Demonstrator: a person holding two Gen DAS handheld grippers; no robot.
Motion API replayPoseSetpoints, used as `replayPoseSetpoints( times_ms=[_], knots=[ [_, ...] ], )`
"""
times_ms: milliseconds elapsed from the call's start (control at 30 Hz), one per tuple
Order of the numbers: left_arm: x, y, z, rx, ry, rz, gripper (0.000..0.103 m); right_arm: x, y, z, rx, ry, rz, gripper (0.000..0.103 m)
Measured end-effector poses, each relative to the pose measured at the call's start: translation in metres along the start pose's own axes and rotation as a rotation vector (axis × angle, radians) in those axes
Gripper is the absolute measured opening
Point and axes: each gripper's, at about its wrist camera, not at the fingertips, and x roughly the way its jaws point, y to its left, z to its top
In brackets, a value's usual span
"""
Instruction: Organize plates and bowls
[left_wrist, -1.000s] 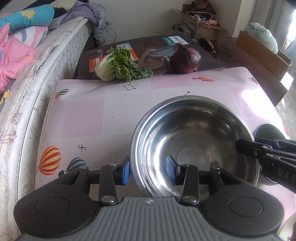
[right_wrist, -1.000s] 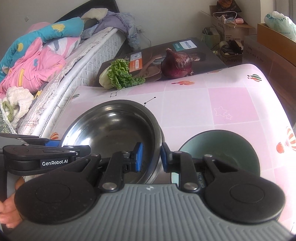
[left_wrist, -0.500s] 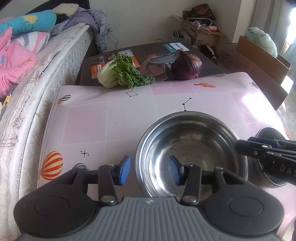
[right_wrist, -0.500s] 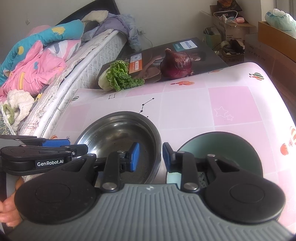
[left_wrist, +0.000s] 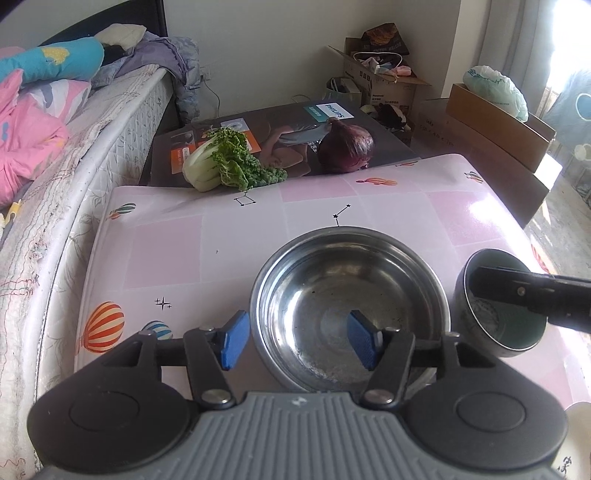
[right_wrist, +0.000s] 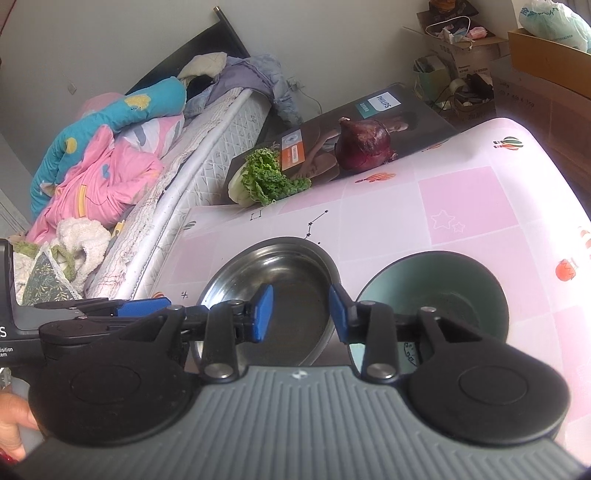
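Where the red onion (left_wrist: 346, 147) rests, a box (left_wrist: 295, 125) reads "PHILIPS".

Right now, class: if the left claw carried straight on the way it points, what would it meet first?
Most likely the steel bowl. The left claw is open astride the bowl's near rim, one finger outside, the other over the basin. Depth is uncertain, but the rim or inner wall comes first.

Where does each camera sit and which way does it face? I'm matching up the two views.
Left wrist: on the left gripper, looking down over the steel bowl; the right gripper's finger shows at right.
Right wrist: on the right gripper, looking down between steel bowl and green bowl; a hand shows.
Shared: both bowls, pink table, cabbage, onion.
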Motion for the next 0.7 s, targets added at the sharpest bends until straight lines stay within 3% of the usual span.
replayPoseSetpoints(
  times_ms=[67,433,700],
  knots=[
    [-0.008,-0.005,-0.003,0.016,-0.006,-0.005,0.065,-0.012,0.001,-0.003,-0.002,-0.005,0.006,0.045],
    [-0.048,-0.035,-0.017,0.061,-0.034,-0.097,0.074,-0.074,0.009,-0.025,-0.030,-0.025,-0.007,0.062],
    [-0.062,-0.062,-0.022,0.090,-0.048,-0.172,0.076,-0.112,-0.007,-0.036,-0.010,-0.053,-0.038,0.065]
  ],
)
